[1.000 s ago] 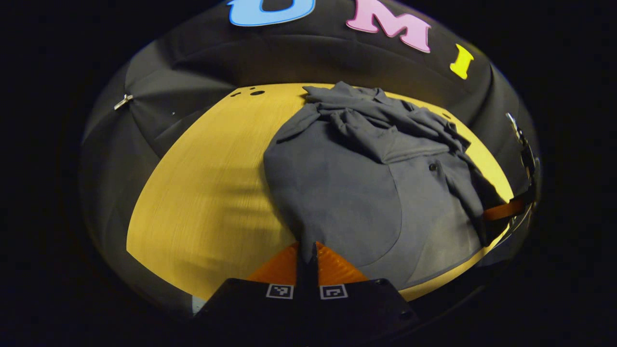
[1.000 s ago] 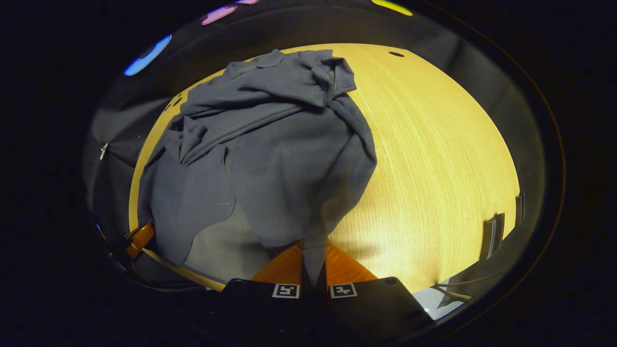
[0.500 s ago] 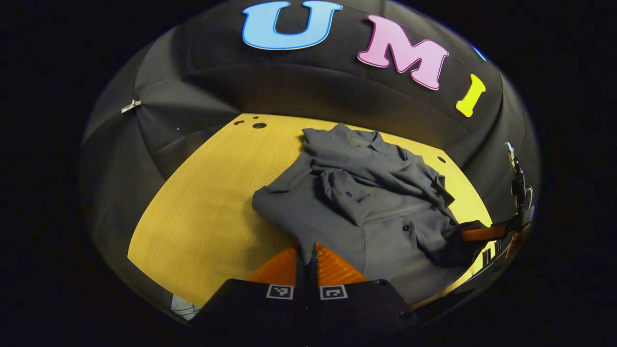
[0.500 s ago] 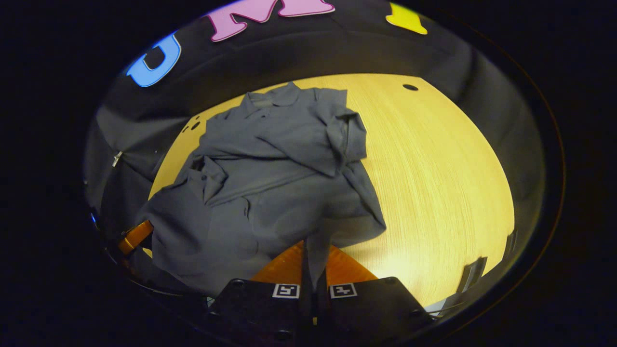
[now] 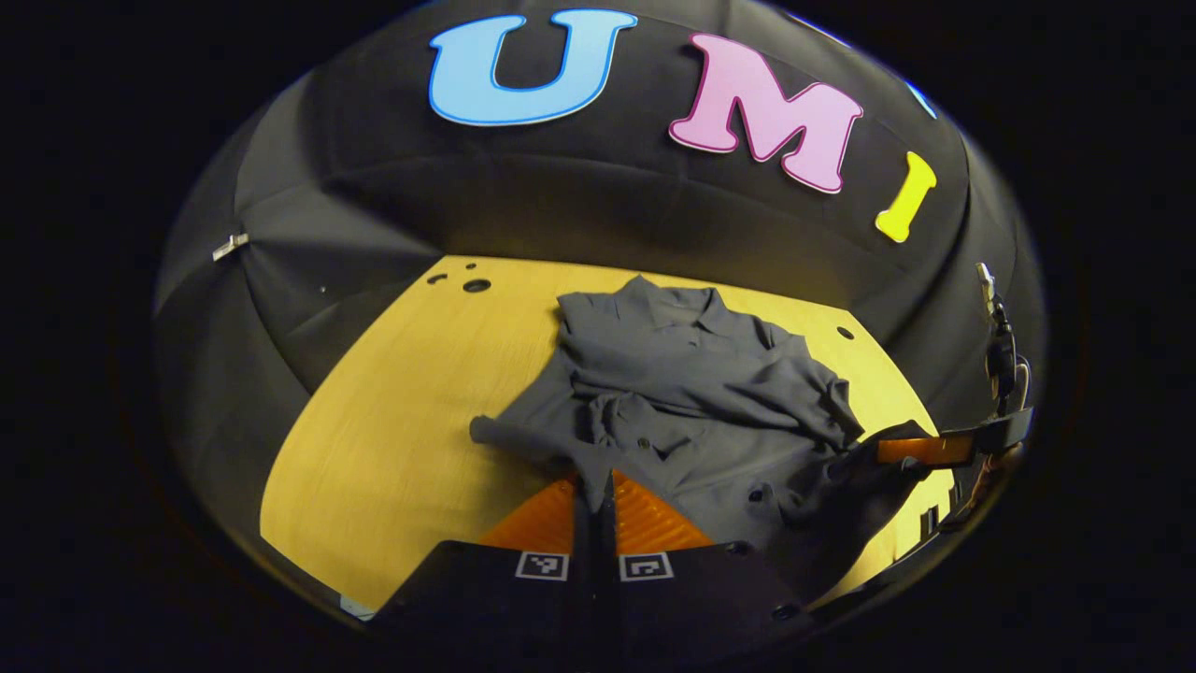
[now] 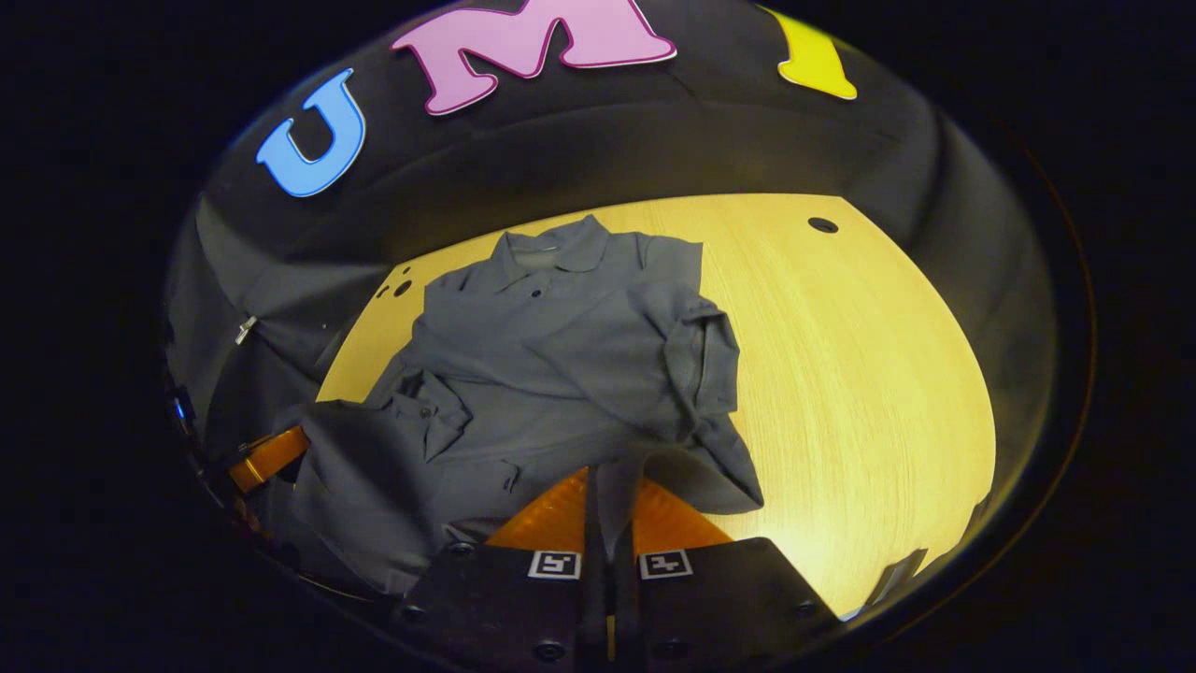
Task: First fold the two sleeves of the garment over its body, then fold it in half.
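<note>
Grey polo shirt (image 5: 696, 393) lying crumpled on the wooden worktop (image 5: 402, 411), collar toward the far edge, long axis running from far edge to near edge. Left gripper (image 5: 598, 491) pressed together, pinching the hem at the near left; right gripper (image 6: 612, 486) likewise pinching the hem at the near right. Right gripper view adds the folded sleeve (image 6: 696, 360) and the bare worktop toward the right edge.
</note>
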A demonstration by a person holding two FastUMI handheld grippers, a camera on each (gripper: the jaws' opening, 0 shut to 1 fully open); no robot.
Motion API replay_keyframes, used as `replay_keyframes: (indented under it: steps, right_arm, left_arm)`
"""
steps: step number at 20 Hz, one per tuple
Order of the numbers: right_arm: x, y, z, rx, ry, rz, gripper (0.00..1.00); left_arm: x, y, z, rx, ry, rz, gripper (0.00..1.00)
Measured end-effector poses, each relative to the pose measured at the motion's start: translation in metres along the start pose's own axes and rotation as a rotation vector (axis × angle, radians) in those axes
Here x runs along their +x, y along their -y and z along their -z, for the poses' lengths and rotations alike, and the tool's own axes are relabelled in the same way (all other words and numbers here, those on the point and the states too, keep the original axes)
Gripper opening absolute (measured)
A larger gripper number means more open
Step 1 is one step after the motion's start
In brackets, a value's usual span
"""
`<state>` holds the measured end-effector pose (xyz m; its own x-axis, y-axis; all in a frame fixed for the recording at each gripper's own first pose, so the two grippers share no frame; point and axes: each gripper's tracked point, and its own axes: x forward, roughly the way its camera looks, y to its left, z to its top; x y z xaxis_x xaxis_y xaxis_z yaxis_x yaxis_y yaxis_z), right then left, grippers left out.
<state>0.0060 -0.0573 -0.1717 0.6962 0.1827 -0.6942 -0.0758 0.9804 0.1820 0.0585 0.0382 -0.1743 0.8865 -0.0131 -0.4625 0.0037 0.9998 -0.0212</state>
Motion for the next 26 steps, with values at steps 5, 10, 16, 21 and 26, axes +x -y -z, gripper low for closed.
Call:
replay_keyframes:
  steps: [5,10,16,21,26]
  right_arm:
    - [0.006,0.008,-0.055,-0.004,0.090,0.008,0.08]
    - [0.025,0.012,-0.099,-0.029,0.145,0.013,0.08]
    - [0.051,0.016,-0.155,-0.096,0.214,0.026,0.08]
    - [0.078,0.024,-0.196,-0.103,0.263,0.044,0.08]
    - [0.108,0.033,-0.221,-0.092,0.281,0.067,0.08]
  left_arm:
    - [0.015,-0.001,-0.040,0.011,0.055,-0.007,0.06]
    - [0.042,0.011,-0.083,0.012,0.111,-0.003,0.06]
    - [0.088,0.009,-0.135,0.038,0.160,0.001,0.05]
    - [0.143,-0.004,-0.164,-0.020,0.152,-0.009,0.05]
    - [0.196,-0.018,-0.176,-0.079,0.136,-0.010,0.05]
